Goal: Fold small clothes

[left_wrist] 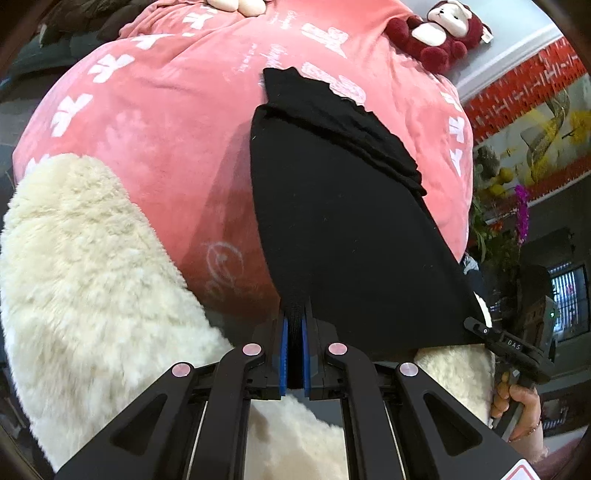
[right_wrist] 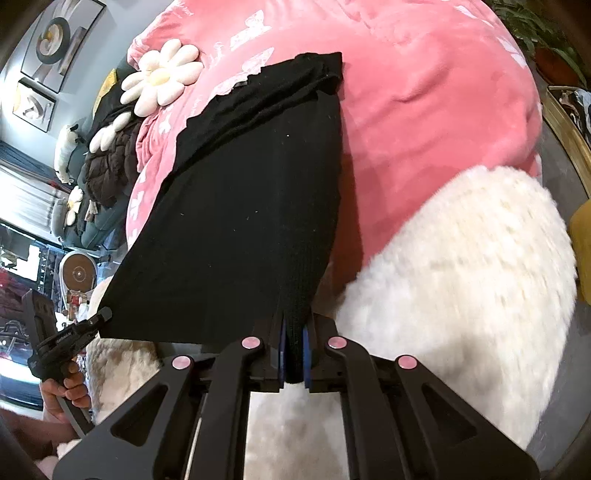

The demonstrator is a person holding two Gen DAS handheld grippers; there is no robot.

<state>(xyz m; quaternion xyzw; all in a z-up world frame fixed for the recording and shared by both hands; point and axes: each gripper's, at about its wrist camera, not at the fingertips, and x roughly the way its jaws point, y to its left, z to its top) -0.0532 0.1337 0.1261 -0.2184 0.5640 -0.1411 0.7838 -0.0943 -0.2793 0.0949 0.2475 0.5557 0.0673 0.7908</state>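
A black garment (left_wrist: 332, 206) is stretched over a pink blanket (left_wrist: 166, 122), its far end folded in a band. My left gripper (left_wrist: 294, 325) is shut on the garment's near left corner. My right gripper (right_wrist: 294, 332) is shut on the near right corner of the garment (right_wrist: 251, 214). Each gripper lifts its corner off the pink blanket (right_wrist: 424, 110), so the near edge hangs taut between them. The right gripper also shows at the right of the left wrist view (left_wrist: 476, 326), and the left gripper at the left of the right wrist view (right_wrist: 101, 317).
A cream fluffy cushion (left_wrist: 81, 266) lies under and in front of the grippers, also in the right wrist view (right_wrist: 461, 266). A dark red plush toy (left_wrist: 443, 33) sits at the blanket's far edge. A daisy cushion (right_wrist: 162, 77) lies at the far left. Plants (left_wrist: 495, 206) stand beside the bed.
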